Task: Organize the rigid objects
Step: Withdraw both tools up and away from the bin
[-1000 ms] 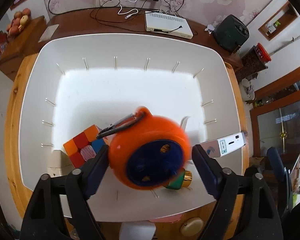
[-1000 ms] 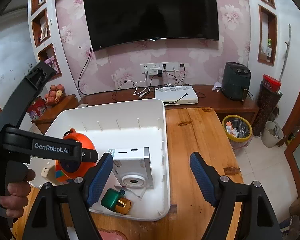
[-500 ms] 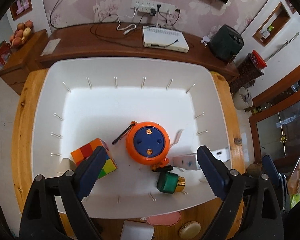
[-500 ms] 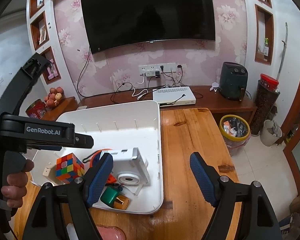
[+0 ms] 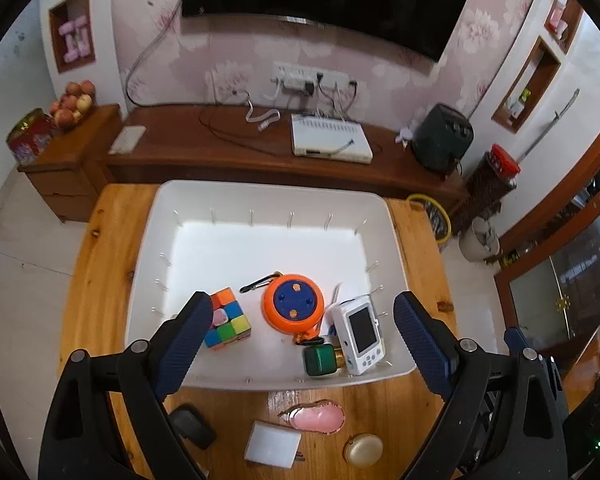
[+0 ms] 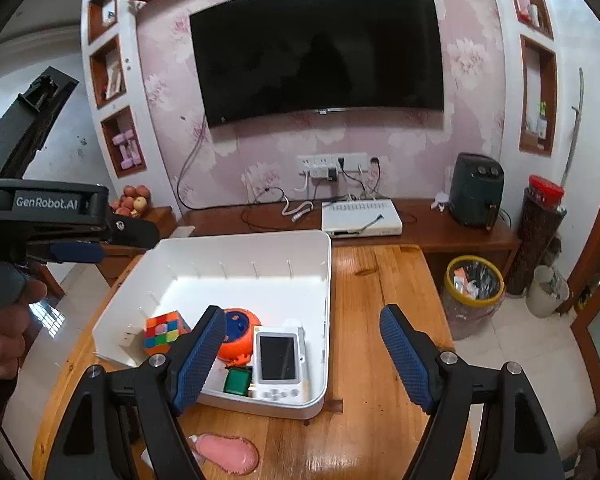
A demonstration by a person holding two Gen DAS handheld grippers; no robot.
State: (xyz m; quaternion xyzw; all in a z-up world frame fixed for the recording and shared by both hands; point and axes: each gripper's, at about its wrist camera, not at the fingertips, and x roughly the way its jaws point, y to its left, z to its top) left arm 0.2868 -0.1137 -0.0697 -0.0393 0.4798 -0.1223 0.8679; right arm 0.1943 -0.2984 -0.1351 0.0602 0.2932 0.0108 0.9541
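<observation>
- The orange tape measure (image 5: 294, 309) lay in the white bin (image 5: 260, 196) near its front edge, between the puzzle cube (image 5: 228, 322) and handheld game console (image 5: 360, 334).
- The left gripper (image 5: 300, 344) hung above, spread wide and empty.
- The right gripper (image 6: 302, 360) stood parted, holding nothing.

Left gripper (image 5: 302, 340) fingers spread wide and empty, right gripper (image 6: 304, 356) likewise parted, holding nothing

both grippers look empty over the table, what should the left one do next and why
Probably lower the left gripper toward the white block lying on the table in front of the white bin. Its jaws are open and empty, and the orange reel already lies in the bin.
</observation>
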